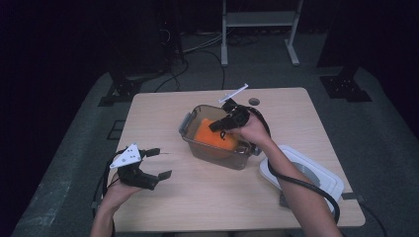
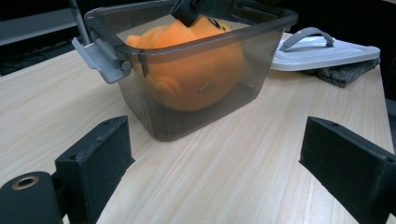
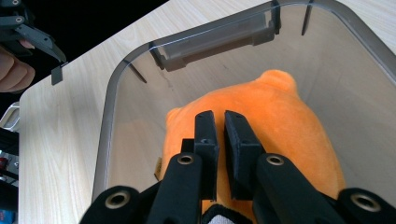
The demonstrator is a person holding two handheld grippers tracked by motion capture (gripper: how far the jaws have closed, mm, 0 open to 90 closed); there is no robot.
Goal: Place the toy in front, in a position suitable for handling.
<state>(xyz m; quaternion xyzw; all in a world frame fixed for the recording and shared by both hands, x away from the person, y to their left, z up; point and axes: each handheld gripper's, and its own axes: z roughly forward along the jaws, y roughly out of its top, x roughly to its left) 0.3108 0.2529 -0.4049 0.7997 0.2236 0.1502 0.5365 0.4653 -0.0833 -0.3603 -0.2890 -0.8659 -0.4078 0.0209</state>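
The soft orange plush toy lies inside the smoky transparent plastic storage box, which stands near the middle of the pale wooden table; in the left gripper view the orange plush toy takes up much of the box and rests on its floor. The right tongs reach down into the box from above; their black jaws stand drawn nearly together, with a thin gap between them, tips against the top of the toy; whether a fold of plush is pinched between the pads cannot be told. In the high view the right tongs sit over the orange mass, held by the person's right hand at the box's right rim. A grey latch handle hangs at the box's end nearest the left tongs. The left tongs rest low over bare table at the left, well apart from the box, jaws spread wide with nothing between them; the left hand holds them from below. The white rectangular lid with a grey handle lies flat on the table to the right of the box, near it; one edge rests on a dark grey pad.
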